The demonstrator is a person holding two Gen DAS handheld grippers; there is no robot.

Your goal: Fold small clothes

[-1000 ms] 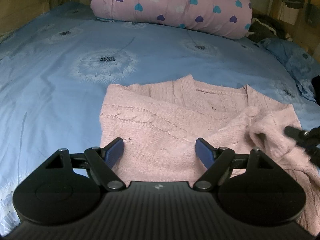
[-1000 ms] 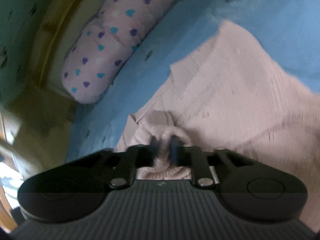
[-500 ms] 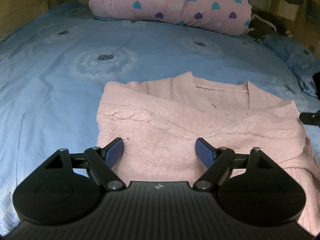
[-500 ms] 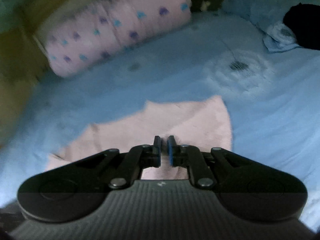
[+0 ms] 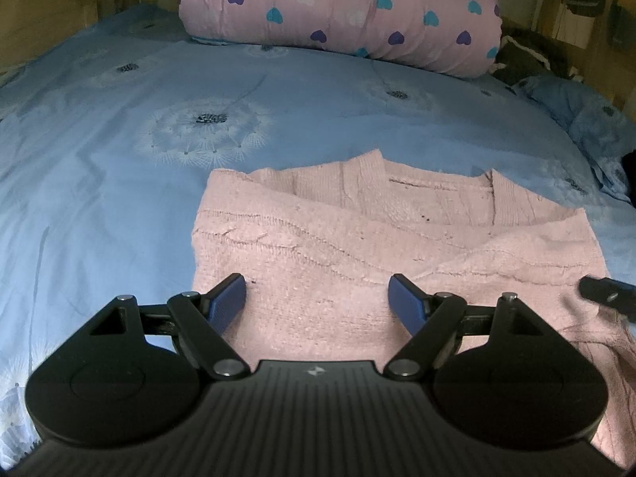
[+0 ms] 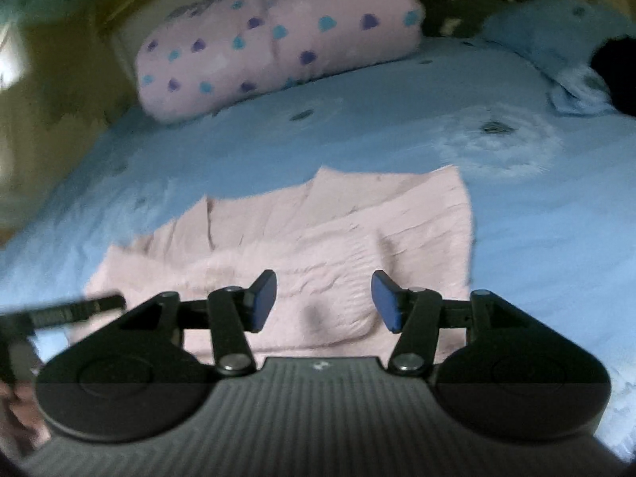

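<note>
A pink knitted sweater lies flat on the blue bed, its sleeves folded across its body, neck towards the pillow. My left gripper is open and empty, just above the sweater's near left part. My right gripper is open and empty, over the sweater near its right side. A fingertip of the right gripper shows at the right edge of the left wrist view. The left gripper's finger shows at the left of the right wrist view.
The blue bed sheet with dandelion prints spreads all around. A rolled pink quilt with hearts lies at the head of the bed. A blue pillow and dark clothing sit at the far right.
My right gripper let go of the pink sleeve, laid it across the sweater, and opened. It swung round to face the pillow. The left gripper stayed open and nearly still.
</note>
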